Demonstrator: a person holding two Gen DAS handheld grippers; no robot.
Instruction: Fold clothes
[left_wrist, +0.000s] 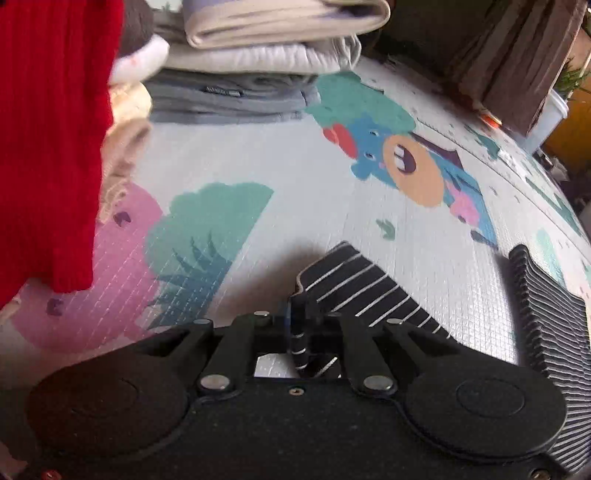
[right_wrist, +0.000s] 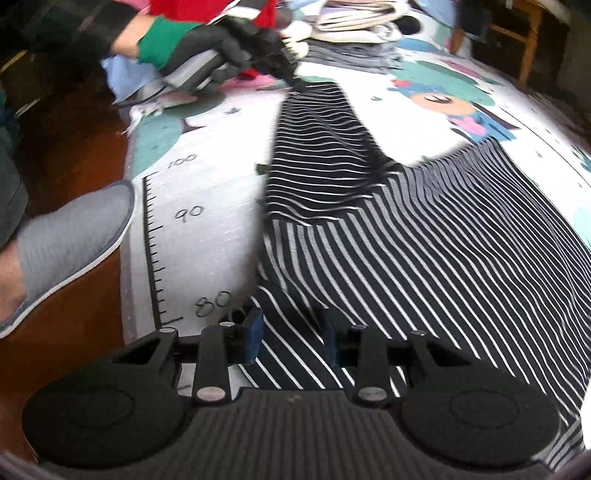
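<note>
- The striped shirt (right_wrist: 406, 236) lay spread on the cartoon play mat (left_wrist: 295, 177), its body just beside the mat's printed height ruler (right_wrist: 155, 236) and its sleeve (right_wrist: 317, 147) reaching away from the ruler's low numbers toward the stack of folded clothes (left_wrist: 251, 62).
- The left gripper (left_wrist: 301, 314) was pressed together on the sleeve's cuff, holding the sleeve taut and slightly raised.
- The right gripper (right_wrist: 291, 332) had its blue pads spread, with striped fabric near the shirt's ruler-side edge lying between them; nothing was pinched there yet.
- The step in hand looked like folding the sleeve in. Done well, the right gripper would close on or pin the shirt's body while the left carried the cuff across the torso, keeping the sleeve flat and the fold line straight along the side seam.
- The sleeve's long axis ran roughly parallel to the ruler, cuff end pointing toward the folded stack; the body's stripes ran slanted to the ruler, fanning away from the right gripper.
- A red knit garment (left_wrist: 51, 140) hung beside the stack.
</note>
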